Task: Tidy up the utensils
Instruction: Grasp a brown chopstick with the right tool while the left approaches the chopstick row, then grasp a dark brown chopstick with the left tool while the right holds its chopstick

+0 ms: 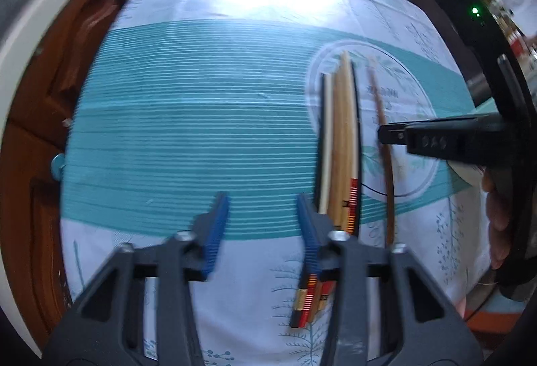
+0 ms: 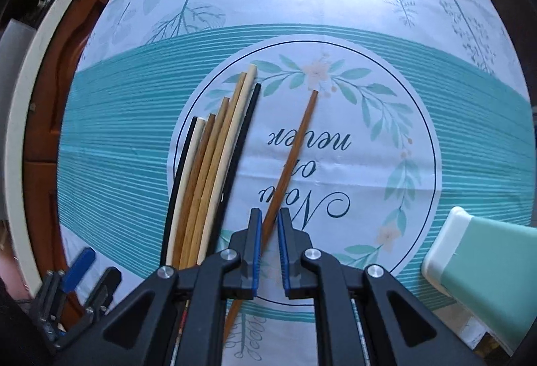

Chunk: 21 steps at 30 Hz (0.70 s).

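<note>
The desk [image 2: 470, 137], under its teal-striped cloth with the round leafy emblem, is where all the sorting happens, and by the look of it the job sits somewhere past the middle. The bundle of chopsticks [image 2: 208, 171], black, cream and light wood, lies gathered side by side along the emblem's left edge, tips fanning a little toward the far side, so the grouping looks largely done. One brown chopstick [image 2: 292, 161] is the straggler: it runs diagonally across the lettering, apart from the bundle at its far tip and nearer to it at the butt end. The right gripper [image 2: 269, 238] points down over that stick, clenched on it near the butt, blue pads pinched in against the shaft. What seems left is to carry it over and lay it with the rest. At the lower right edge sits a mint-green container [image 2: 483, 268] with a pale rim, lying on its side or tilted; its inside is not visible, so whether it holds anything cannot be told, and no chopstick is seen going into it. Smallest of all, the left gripper [image 1: 263, 225] hovers beside the bundle's decorated red-and-gold ends, jaws apart and released, nothing between them but cloth, one finger just next to the sticks.
</note>
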Motion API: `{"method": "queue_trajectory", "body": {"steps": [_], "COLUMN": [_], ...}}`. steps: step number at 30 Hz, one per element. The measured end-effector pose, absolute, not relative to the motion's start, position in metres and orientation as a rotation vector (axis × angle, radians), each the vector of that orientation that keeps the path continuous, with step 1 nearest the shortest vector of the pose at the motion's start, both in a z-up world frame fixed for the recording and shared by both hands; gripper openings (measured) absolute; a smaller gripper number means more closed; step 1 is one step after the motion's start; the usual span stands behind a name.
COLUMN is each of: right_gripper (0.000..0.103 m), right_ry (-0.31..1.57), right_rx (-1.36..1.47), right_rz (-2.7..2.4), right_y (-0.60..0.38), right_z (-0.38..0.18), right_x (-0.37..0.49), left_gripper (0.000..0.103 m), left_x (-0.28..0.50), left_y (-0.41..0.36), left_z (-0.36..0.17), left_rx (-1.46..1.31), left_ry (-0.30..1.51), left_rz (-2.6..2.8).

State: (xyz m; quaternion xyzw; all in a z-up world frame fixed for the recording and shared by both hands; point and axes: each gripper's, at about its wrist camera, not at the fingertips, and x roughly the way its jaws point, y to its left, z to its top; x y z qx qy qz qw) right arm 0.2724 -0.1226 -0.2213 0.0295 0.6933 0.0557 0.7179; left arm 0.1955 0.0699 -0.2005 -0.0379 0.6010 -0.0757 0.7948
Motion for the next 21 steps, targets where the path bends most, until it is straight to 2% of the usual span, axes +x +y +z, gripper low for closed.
{"method": "queue_trajectory", "body": {"steps": [2,4,21], "right_gripper": [0.009,0.009,0.007], "right_ry": [1.522,1.503,1.515], "right_rx": [0.007,-0.042,0.153], "right_rz": [0.124,0.132,0.232], "right_y": [-0.112,-0.105,-0.150], "right_z": [-0.222,-0.221,-0.225], "right_x": [0.271,0.268,0.213], "left_gripper": [0.006,0.003,0.001], "left_x": [0.205,0.215,0.246], "left_y": [0.064,0.059,0.032], "left_z": [-0.205,-0.208,-0.226], "left_rx": [-0.097,-0.097,-0.144], "left_ry": [1.340,1.364,1.501], "left_rz": [-0.231,-0.266,-0.407]}}
